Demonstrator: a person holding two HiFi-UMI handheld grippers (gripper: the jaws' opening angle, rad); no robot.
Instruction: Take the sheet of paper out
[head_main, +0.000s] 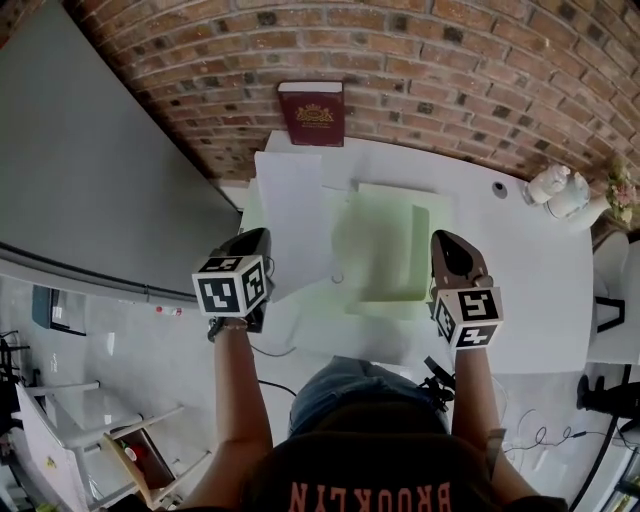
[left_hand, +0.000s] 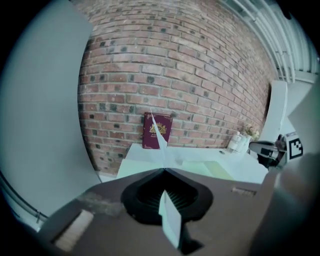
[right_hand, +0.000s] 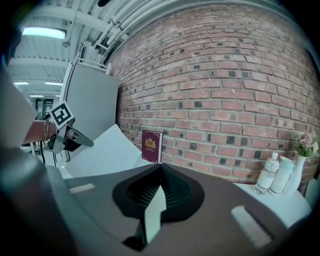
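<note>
White table (head_main: 535, 265) pushed up against a brick wall (head_main: 450, 70).

A dark red book (head_main: 311, 112) stands upright at the table's far edge, against the bricks. A pale green folder (head_main: 390, 250) spreads over the middle, with a white sheet of paper (head_main: 290, 215) across its left side; whether either lies flat cannot be told. Toward the right end sit a small dark round thing (head_main: 499, 188), white bottles (head_main: 549, 184) and, just beside them, a vase of flowers (head_main: 612, 192).
</note>
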